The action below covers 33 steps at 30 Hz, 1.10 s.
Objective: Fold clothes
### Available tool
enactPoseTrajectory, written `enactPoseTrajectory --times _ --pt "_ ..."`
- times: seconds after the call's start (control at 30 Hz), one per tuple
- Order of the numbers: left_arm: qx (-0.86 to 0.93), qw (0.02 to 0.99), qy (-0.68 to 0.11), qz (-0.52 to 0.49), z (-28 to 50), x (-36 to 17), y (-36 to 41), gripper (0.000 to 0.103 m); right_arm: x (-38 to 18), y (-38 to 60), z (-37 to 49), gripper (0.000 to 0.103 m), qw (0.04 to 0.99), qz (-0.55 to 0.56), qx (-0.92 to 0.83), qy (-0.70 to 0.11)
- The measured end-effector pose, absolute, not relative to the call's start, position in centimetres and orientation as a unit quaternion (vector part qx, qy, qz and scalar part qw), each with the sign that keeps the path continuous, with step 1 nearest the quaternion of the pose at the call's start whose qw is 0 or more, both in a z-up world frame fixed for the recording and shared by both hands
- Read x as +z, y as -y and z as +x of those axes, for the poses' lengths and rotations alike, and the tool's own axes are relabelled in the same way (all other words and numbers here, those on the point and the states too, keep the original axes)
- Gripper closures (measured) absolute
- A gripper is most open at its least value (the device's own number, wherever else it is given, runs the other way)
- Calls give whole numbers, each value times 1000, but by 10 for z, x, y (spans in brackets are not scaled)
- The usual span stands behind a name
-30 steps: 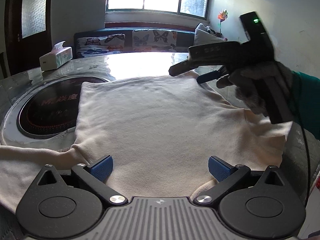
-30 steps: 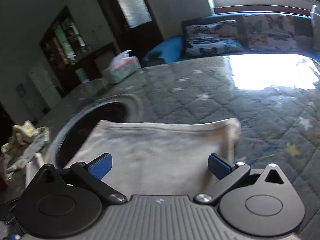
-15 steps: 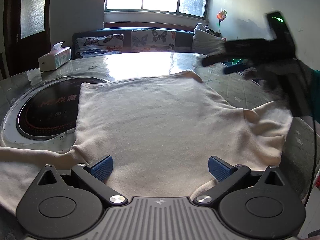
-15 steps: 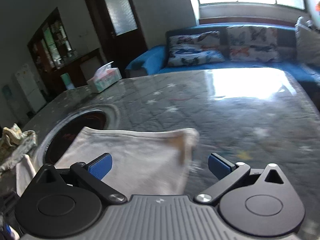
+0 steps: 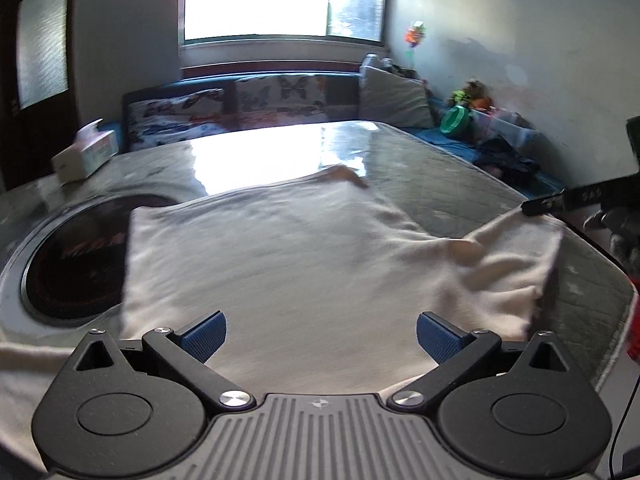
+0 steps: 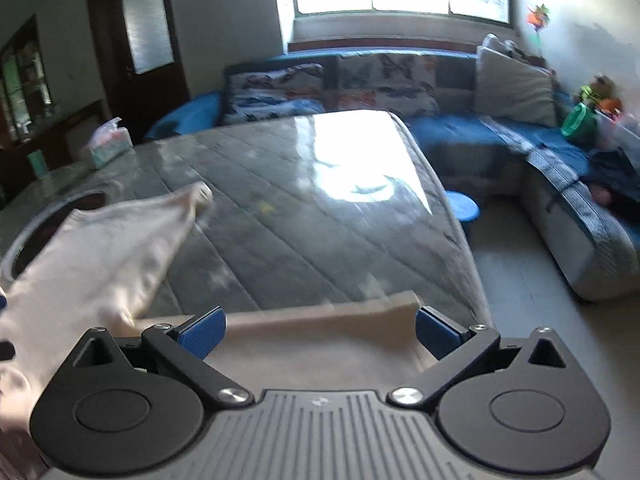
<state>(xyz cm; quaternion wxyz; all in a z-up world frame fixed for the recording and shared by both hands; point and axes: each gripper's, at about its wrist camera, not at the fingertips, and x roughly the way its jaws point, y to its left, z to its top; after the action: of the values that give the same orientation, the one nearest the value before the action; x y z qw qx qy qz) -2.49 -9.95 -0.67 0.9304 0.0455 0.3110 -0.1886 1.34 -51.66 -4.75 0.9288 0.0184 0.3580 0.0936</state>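
2 tools hang over 1 cream garment (image 5: pixel 304 256), a soft knit top spread across the near half of the bench (image 5: pixel 420 156), its left part lying over the round black cooktop (image 5: pixel 76 256) sunk in the bench's left side. The left tool (image 5: pixel 318 334) sits low at the near edge above the body of the cloth, its blue pads wide apart and gripping nothing. The right tool (image 6: pixel 318 330) is at the right edge, jaws also spread, with a flat sleeve or hem end (image 6: pixel 320 336) lying between and below the pads; whether it touches the cloth I cannot tell.

The garment looks light, limp and a little stretchy. It should drape and sag from any single pinch, slide easily on the glossy bench cover, and hold no crease by itself. The sensible holds are the thicker seamed parts: the hem corners, the sleeve end at the right edge, the shoulder line, ideally 2 points at once so the fold stays straight.

Reddish lettering shows on the cooktop glass, but it is too blurred to read. The tissue box (image 5: pixel 86 156) at the far left corner carries print that is also illegible.
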Motion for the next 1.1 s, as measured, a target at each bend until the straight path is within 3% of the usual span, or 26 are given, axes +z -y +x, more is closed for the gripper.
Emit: enactPoseTrajectory --times 0.37,0.63,1.1 --pt "-289 903 -305 95 -33 -5 164 0 -58 464 -14 0 930 -84 135 -331" --pt "-300 896 -313 93 -25 -9 167 0 -66 447 -41 0 916 -179 160 -320" --pt "-272 900 -309 145 2 -24 203 0 -50 443 10 0 916 -158 191 -316"
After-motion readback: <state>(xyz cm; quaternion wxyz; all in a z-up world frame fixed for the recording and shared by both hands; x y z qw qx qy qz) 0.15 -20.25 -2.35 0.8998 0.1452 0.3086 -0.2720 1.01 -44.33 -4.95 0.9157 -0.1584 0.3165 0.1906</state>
